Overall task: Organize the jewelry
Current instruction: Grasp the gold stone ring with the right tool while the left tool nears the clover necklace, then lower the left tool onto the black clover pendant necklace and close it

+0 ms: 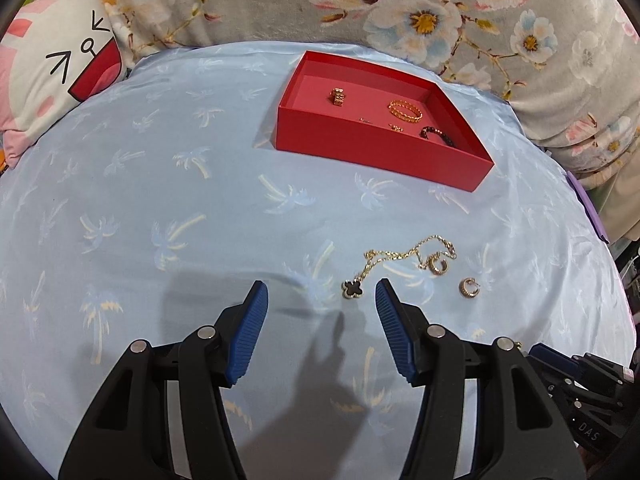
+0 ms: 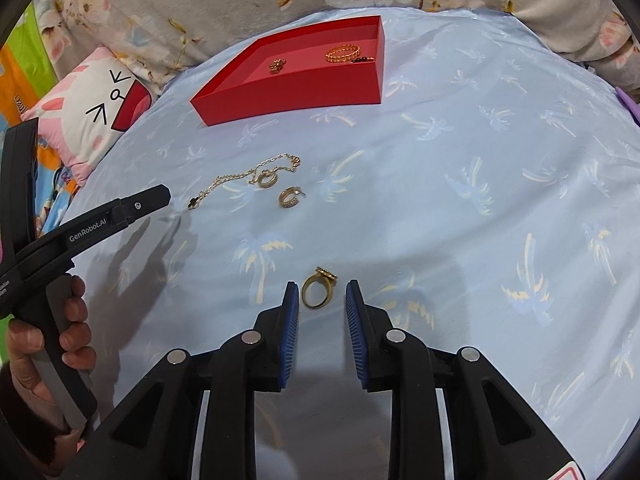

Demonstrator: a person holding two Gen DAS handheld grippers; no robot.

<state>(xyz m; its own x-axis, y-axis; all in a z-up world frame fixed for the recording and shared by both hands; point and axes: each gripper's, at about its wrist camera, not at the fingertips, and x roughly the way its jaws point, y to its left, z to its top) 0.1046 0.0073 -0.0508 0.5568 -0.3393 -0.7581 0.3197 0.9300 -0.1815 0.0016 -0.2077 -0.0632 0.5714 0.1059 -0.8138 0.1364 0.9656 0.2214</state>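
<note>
Closing on gold ring (image 2: 319, 291) w/ right gripper (image 2: 322, 300), jaws narrow, not touching; could flick off soft sheet (image 2: 440, 200). Left gripper (image 1: 322, 300) half-wide, empty.

White lettering "GenRobot.AI" (image 2: 88, 231) runs along the black arm of the left gripper (image 2: 148, 200) at the left of the right wrist view. In the left wrist view's lower right corner, "DAS" (image 1: 589, 431) shows on the right gripper's black body.
</note>
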